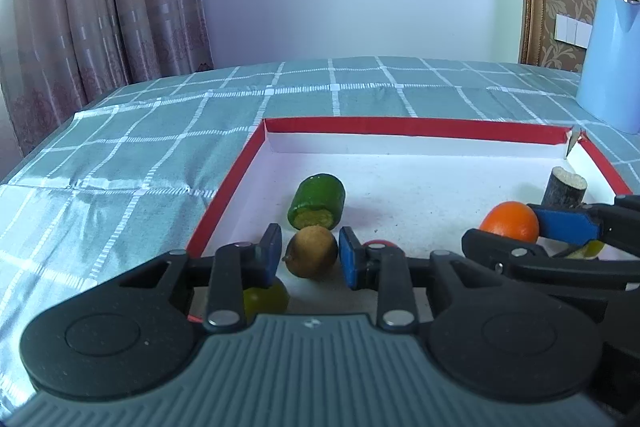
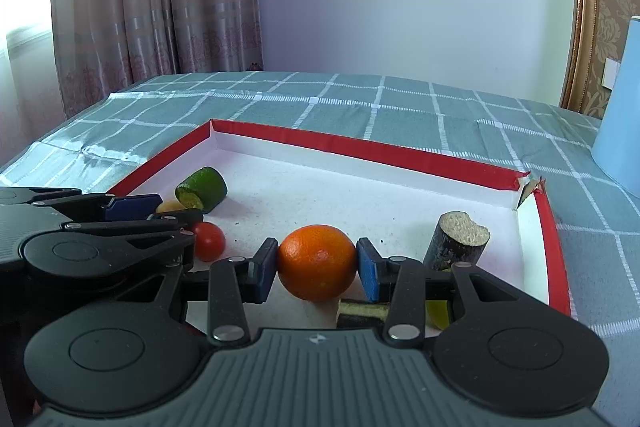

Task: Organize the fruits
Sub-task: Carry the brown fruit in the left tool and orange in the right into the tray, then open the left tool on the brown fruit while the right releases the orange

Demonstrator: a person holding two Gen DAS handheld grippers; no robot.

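Note:
A red-rimmed white tray (image 1: 264, 131) (image 2: 360, 147) holds the fruits. My left gripper (image 1: 308, 255) is open around a brown kiwi (image 1: 312, 251), with small gaps on both sides. A green cut piece (image 1: 317, 201) (image 2: 202, 188) lies just beyond it. A red tomato (image 2: 208, 241) shows beside the left gripper, and a yellow-green fruit (image 1: 266, 301) sits under the left finger. My right gripper (image 2: 317, 263) has its blue pads (image 2: 370, 271) against an orange (image 2: 317, 262) (image 1: 510, 221) resting on the tray floor.
A dark cut stick piece (image 2: 456, 237) (image 1: 564, 189) stands near the tray's right wall. Another dark piece (image 2: 362, 311) and a yellow-green slice (image 2: 438, 311) lie under the right gripper. A blue jug (image 1: 610, 59) stands on the checked cloth (image 1: 160, 147) at the right.

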